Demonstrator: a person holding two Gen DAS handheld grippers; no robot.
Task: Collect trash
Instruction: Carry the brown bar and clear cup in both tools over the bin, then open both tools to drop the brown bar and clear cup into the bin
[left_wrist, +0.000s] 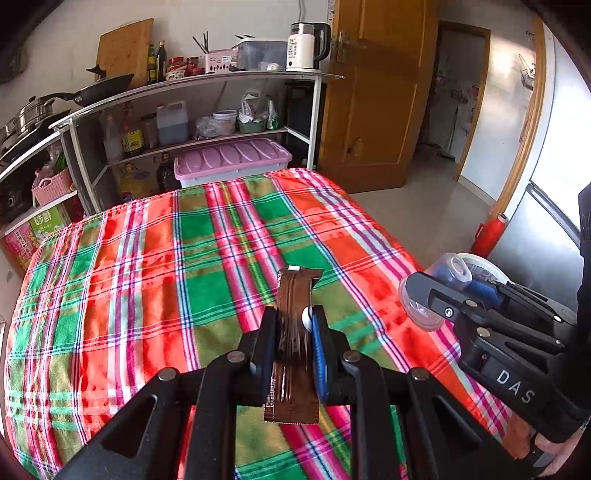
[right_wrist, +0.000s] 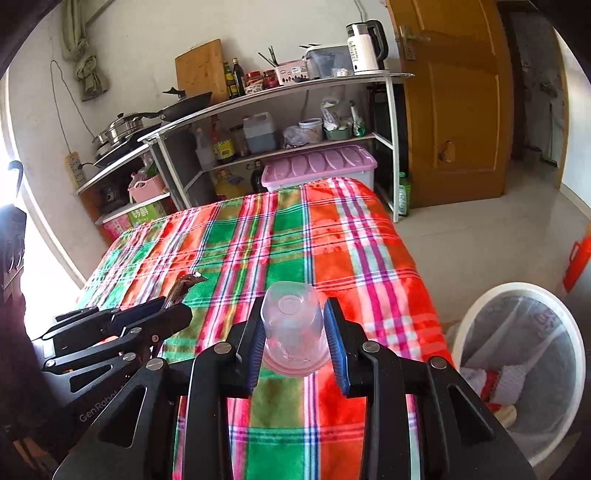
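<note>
Kitchen corner: a worktop (right_wrist: 332, 236) draped in a red, green and pink plaid cloth, backed by open metal shelves (right_wrist: 280, 110) of bottles and pans. A brown wrapper (left_wrist: 295, 332) is clamped between the near-closed fingers of the left tool (left_wrist: 293, 328), raised above the cloth. A clear plastic cup (right_wrist: 293, 328), turned base away from the camera, is gripped at its sides by the right tool (right_wrist: 295, 332), also above the cloth near the worktop's right edge. A white bin (right_wrist: 517, 369) lined with a clear bag stands on the floor beside that edge, holding scraps. A wooden door (right_wrist: 454, 103) stands beyond.
</note>
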